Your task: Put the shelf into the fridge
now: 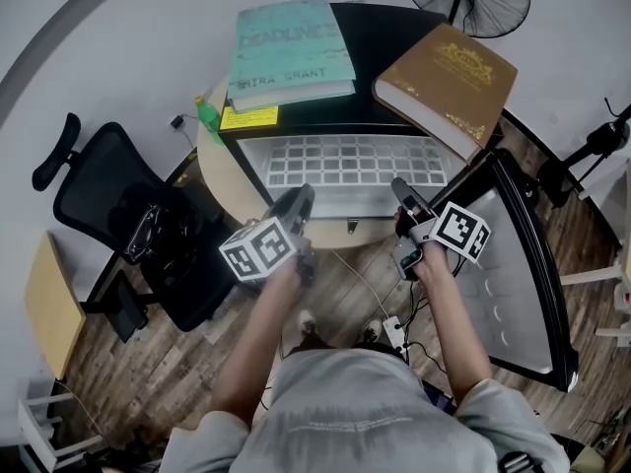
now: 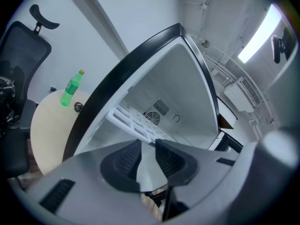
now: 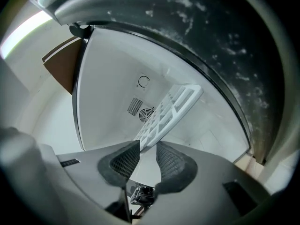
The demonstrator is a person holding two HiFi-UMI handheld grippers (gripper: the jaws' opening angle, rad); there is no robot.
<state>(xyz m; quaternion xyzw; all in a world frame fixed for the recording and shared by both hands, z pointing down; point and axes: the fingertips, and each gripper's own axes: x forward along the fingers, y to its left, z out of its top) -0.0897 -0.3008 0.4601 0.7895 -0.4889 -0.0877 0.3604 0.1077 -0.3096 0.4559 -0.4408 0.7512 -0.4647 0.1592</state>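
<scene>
Fridge: a small fridge (image 1: 389, 30) with a black frame and a white inside stands straight ahead of both grippers, with its opening towards them.
Fridge door: the black-rimmed door (image 1: 537, 264) with a pale inner panel is swung wide open, just beside the right gripper on its outer side.
Chair: a black office chair (image 1: 108, 205) with a headrest is well to the outer side of the left gripper.
Table: a round beige table (image 1: 219, 170) lies between the chair and the fridge, near the left gripper.
Shelf: the white plastic grid shelf (image 1: 345, 161) reaches from both grippers forward into the fridge. Most of it is already inside the white cavity, and its solid front edge is at the opening. I cannot tell whether it rests on side rails.
Books: a teal hardcover book (image 1: 291, 47) and a brown book with gold print (image 1: 449, 82) lie on top of the fridge, beyond the grippers and above the shelf.
Left gripper: the left gripper (image 2: 148, 144) is closed on the front edge of the shelf. The thin pale edge sits between its two ribbed dark pads.
Right gripper: the right gripper (image 3: 147, 146) clamps the same front edge further to the right. The grid runs away from its pads towards the round vent (image 3: 146, 114) in the back wall.
Bottle: a green plastic bottle (image 1: 208, 118) with a yellow cap stands on the table, ahead of the left gripper and to its outer side.
Pad: a yellow flat pad (image 1: 248, 118) lies just under the teal book.
</scene>
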